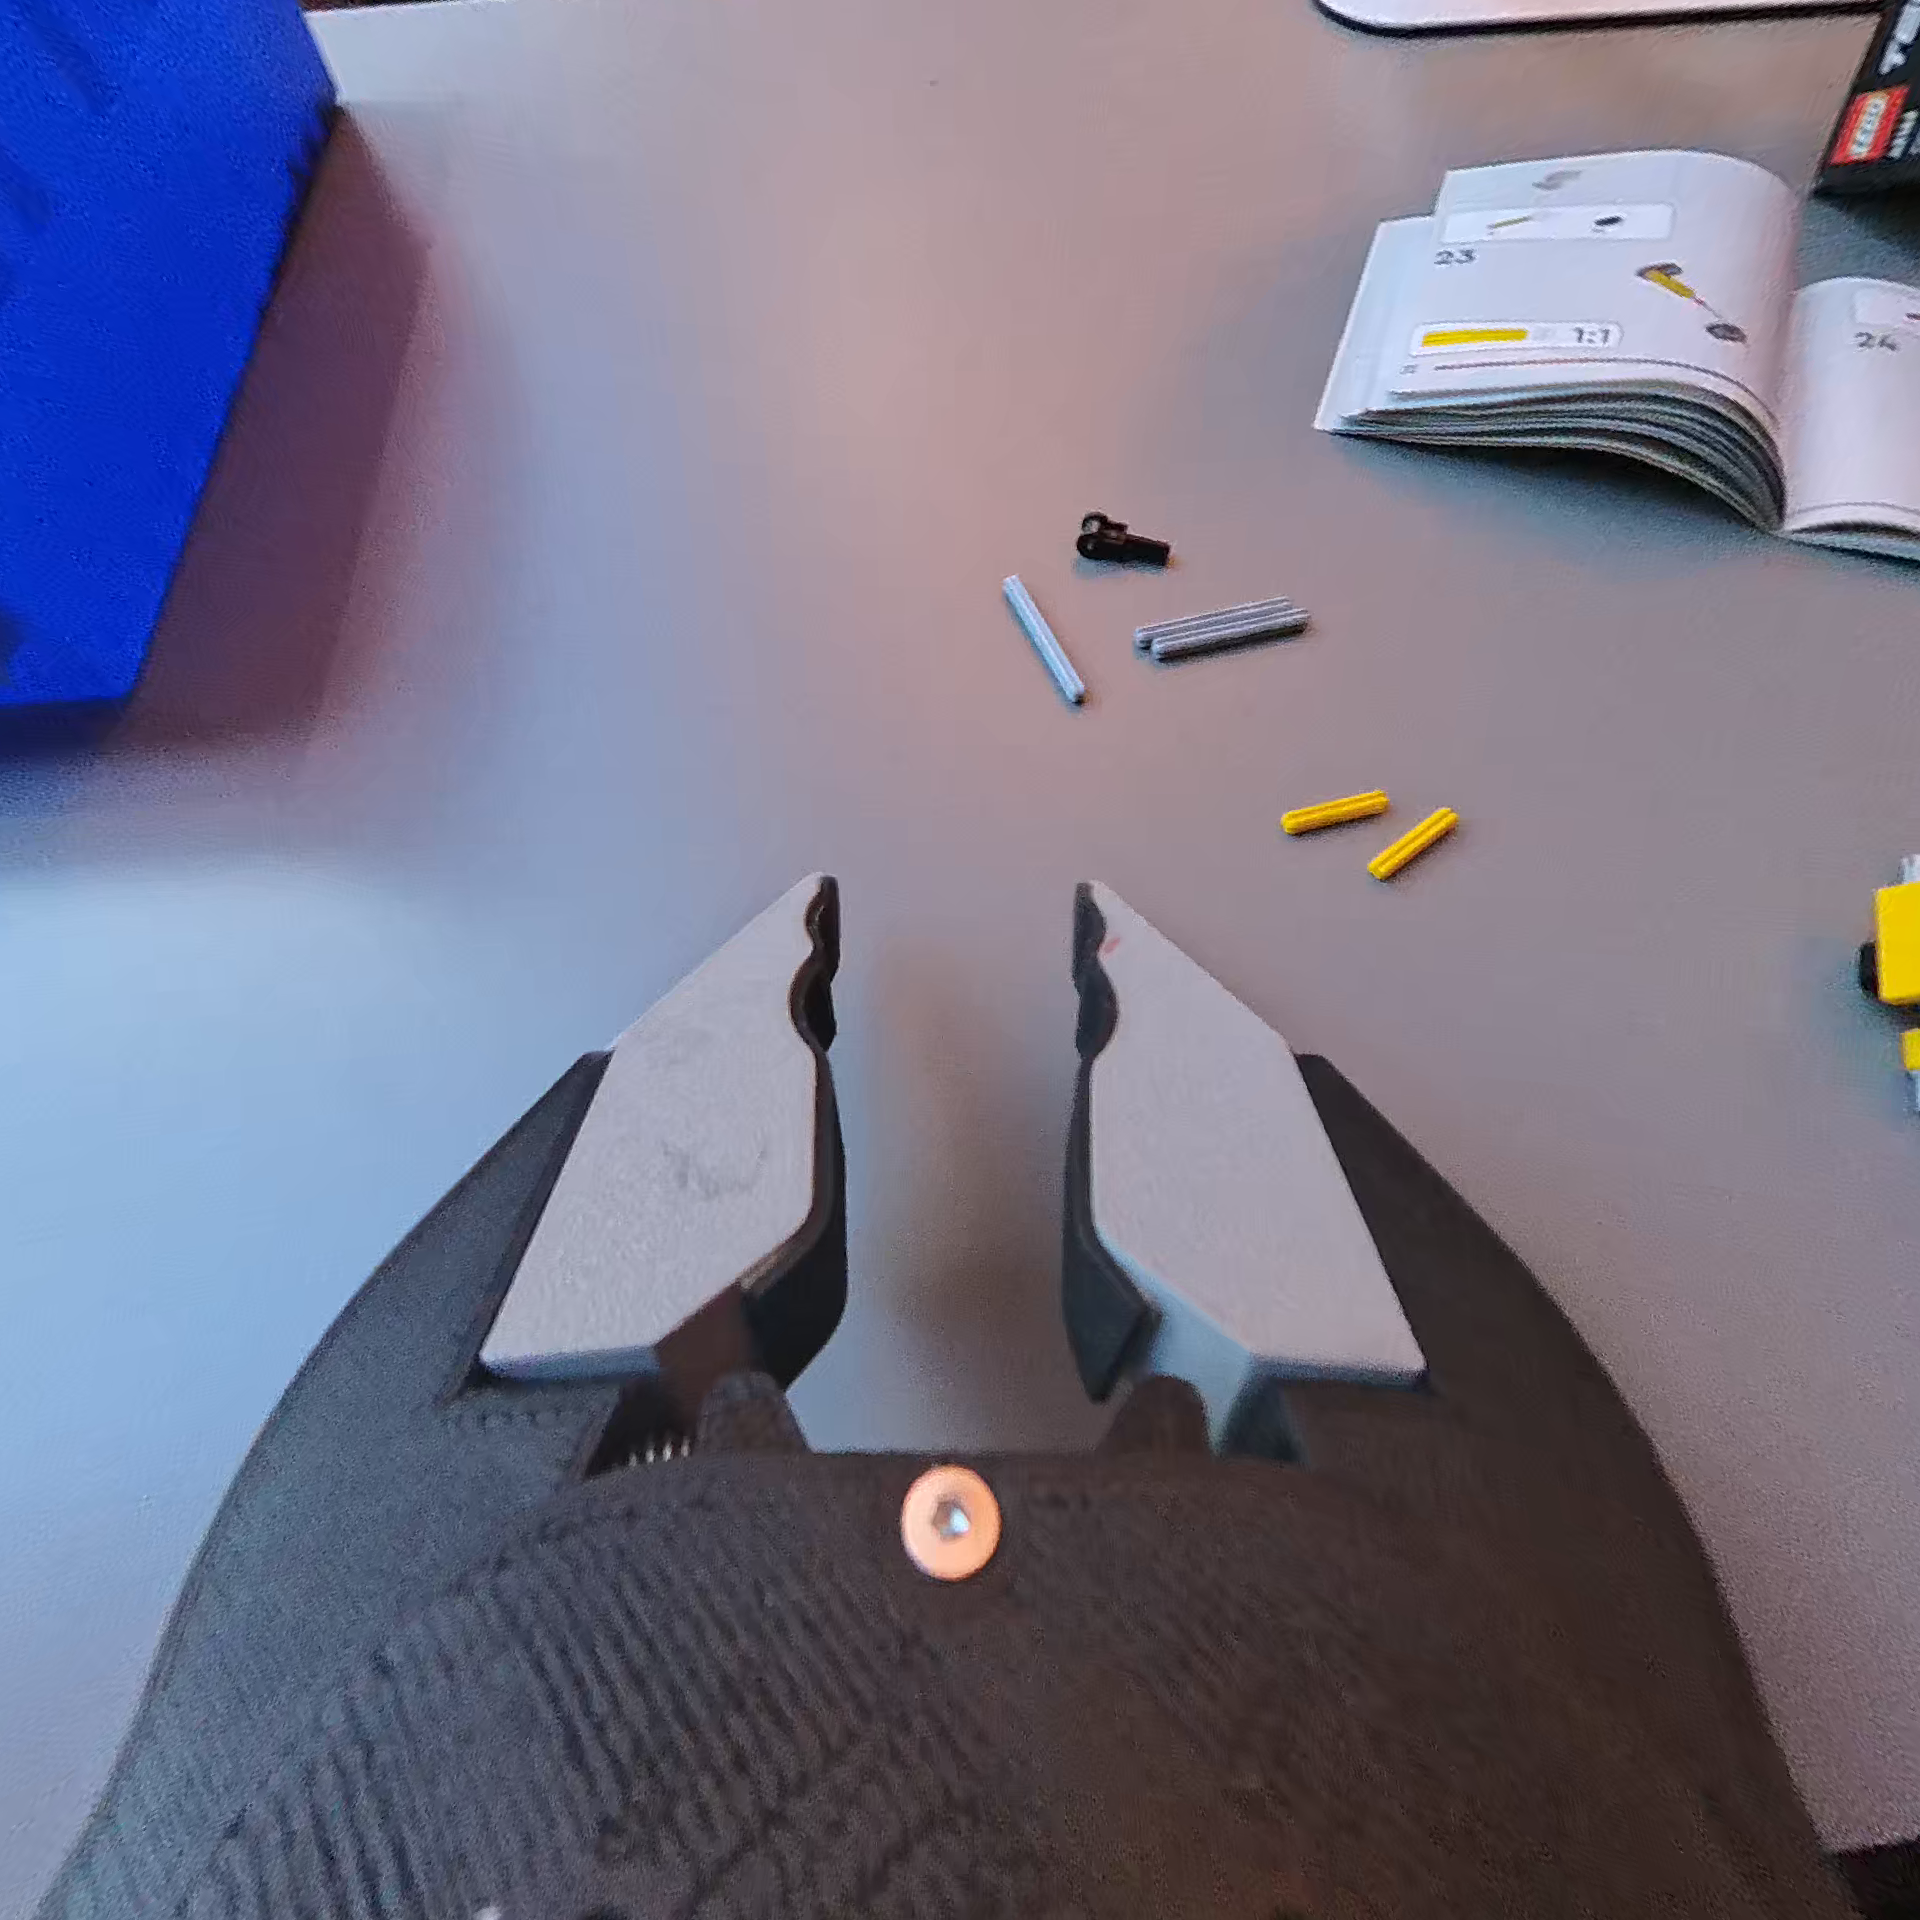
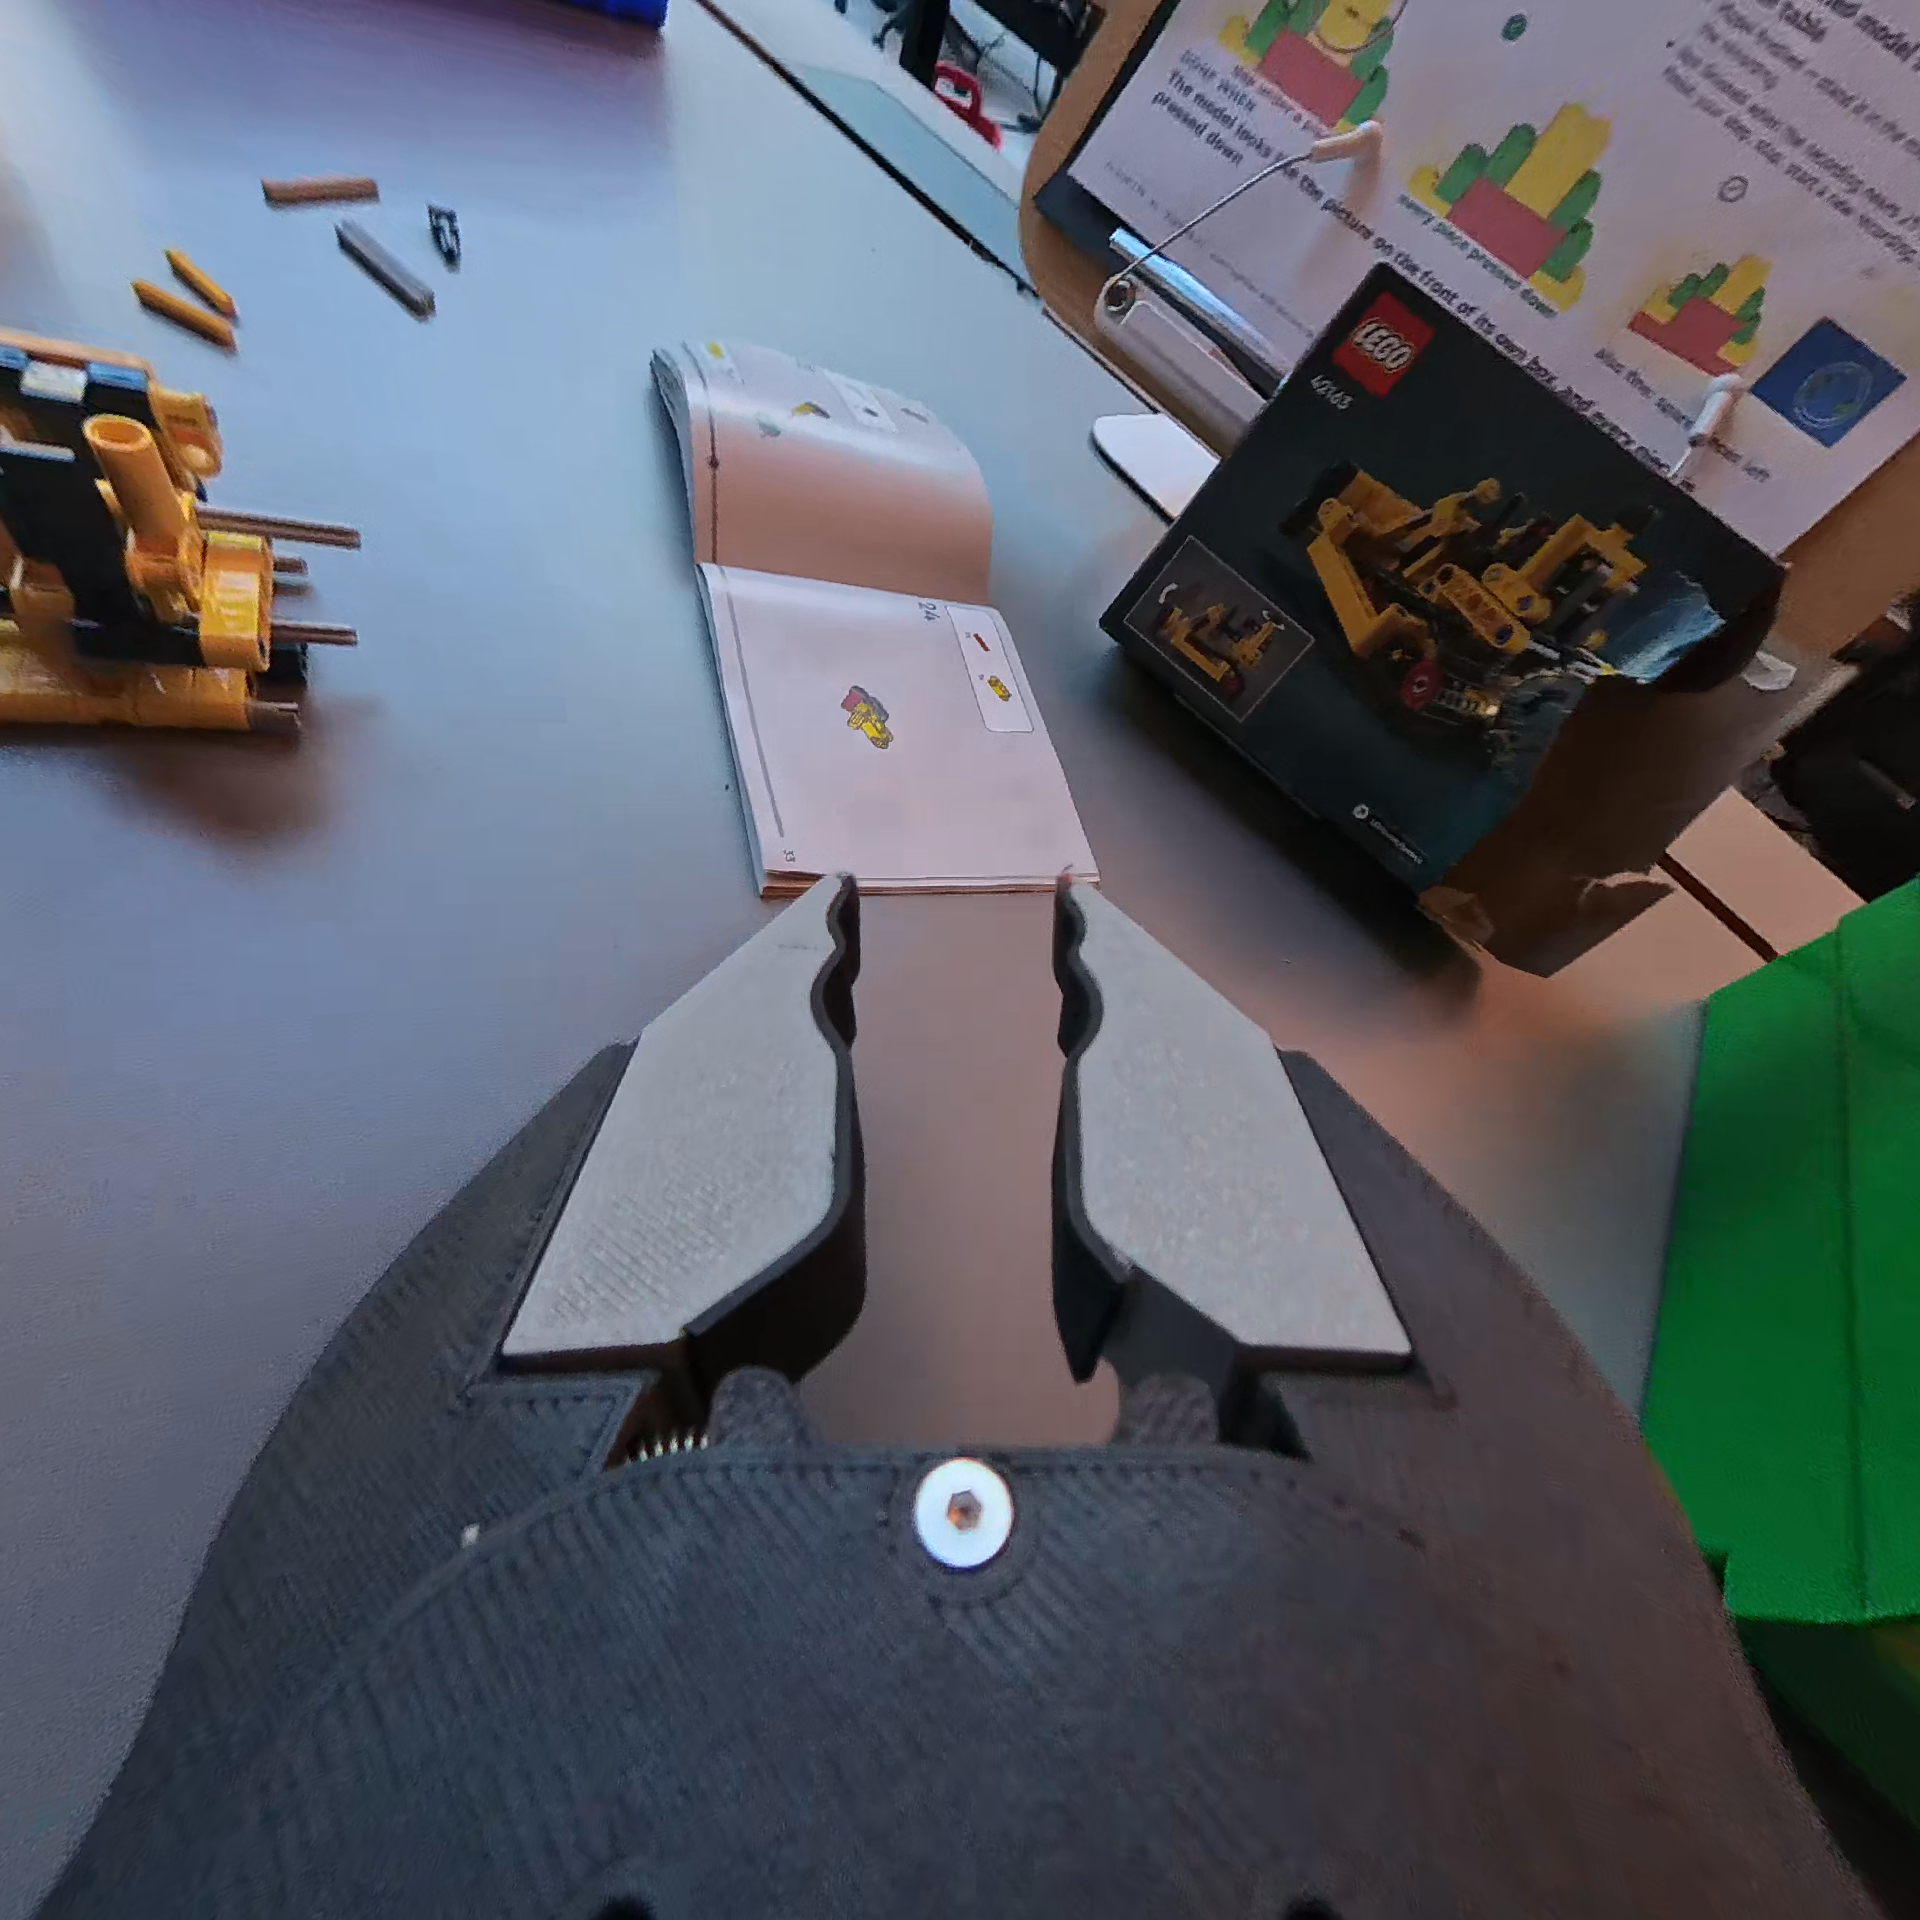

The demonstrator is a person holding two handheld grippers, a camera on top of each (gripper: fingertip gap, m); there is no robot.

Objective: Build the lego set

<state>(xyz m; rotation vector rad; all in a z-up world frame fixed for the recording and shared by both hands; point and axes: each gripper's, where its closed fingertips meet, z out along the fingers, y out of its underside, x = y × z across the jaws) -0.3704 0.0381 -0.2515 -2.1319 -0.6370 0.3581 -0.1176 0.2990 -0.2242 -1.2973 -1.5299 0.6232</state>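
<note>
My left gripper [image 1: 954, 894] is open and empty above the grey table. Ahead of it lie a small black connector [image 1: 1120, 542], a light grey axle [image 1: 1043, 640], a pair of darker grey axles [image 1: 1222, 628] and two short yellow axles [image 1: 1334, 811] [image 1: 1411, 844]. My right gripper [image 2: 956, 891] is open and empty, its tips at the near edge of the open instruction booklet [image 2: 883, 717]. The partly built yellow and black model [image 2: 125, 561] stands at the left of the right wrist view, with axles sticking out of it. Its edge shows at the right in the left wrist view [image 1: 1897, 966].
A blue bin [image 1: 135, 343] stands at the far left. The set's box [image 2: 1444, 644] stands right of the booklet, with a printed sheet on a stand [image 2: 1558, 187] behind it. A green bin [image 2: 1808, 1299] is at the right. The booklet also shows in the left wrist view [image 1: 1600, 343]. The gap from one gripper's tips to the other's is roughly 35 centimeters. To the light grey axle [image 1: 1043, 640]: left tips about 8 centimeters, right tips about 35 centimeters. The small black connector [image 1: 1120, 542] is about 11 centimeters from my left fingertips. Look for it in the right wrist view [image 2: 441, 227] too.
</note>
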